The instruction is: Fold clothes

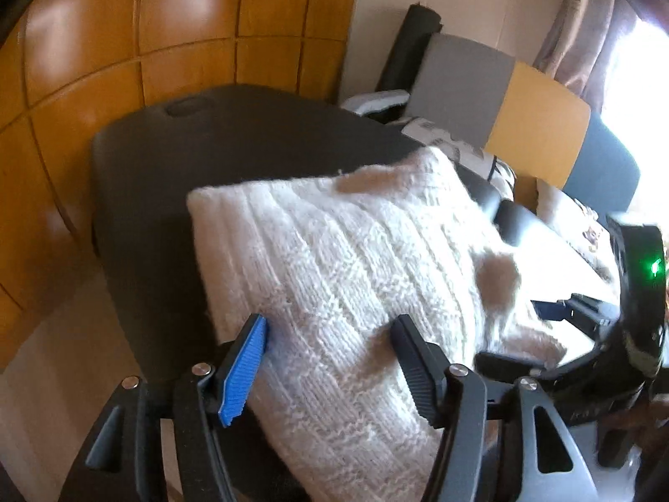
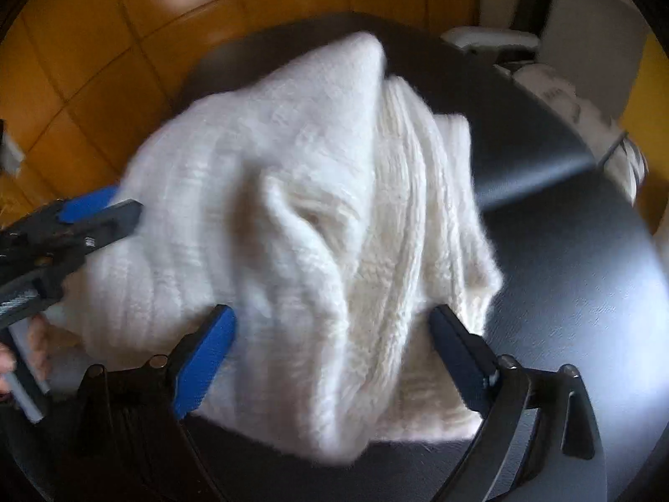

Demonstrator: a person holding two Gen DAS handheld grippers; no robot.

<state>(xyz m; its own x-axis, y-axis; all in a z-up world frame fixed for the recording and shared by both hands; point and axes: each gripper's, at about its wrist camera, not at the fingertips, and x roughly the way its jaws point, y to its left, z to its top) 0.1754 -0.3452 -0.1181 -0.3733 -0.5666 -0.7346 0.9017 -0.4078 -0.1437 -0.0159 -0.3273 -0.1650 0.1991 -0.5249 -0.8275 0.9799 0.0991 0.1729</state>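
Observation:
A white knitted sweater [image 1: 343,251] lies folded into a thick bundle on a dark table [image 1: 167,159]. My left gripper [image 1: 330,339] stands open at its near edge, the blue pad [image 1: 244,364] against the left side of the knit and the black finger [image 1: 414,372] resting on top. In the right wrist view the sweater [image 2: 301,209] is bunched with a deep crease down its middle. My right gripper [image 2: 330,313] is open wide astride its near end, pads apart from the knit. The left gripper [image 2: 121,209] shows at the sweater's left edge.
Orange wooden wall panels [image 1: 104,42] run behind the table [image 2: 564,272]. At the back right are grey and yellow chair backs [image 1: 501,96], a curtain [image 1: 585,33] and loose cloth and papers [image 1: 439,134]. A hand [image 2: 37,347] holds the left handle. The right device's housing [image 1: 639,293] shows a green light.

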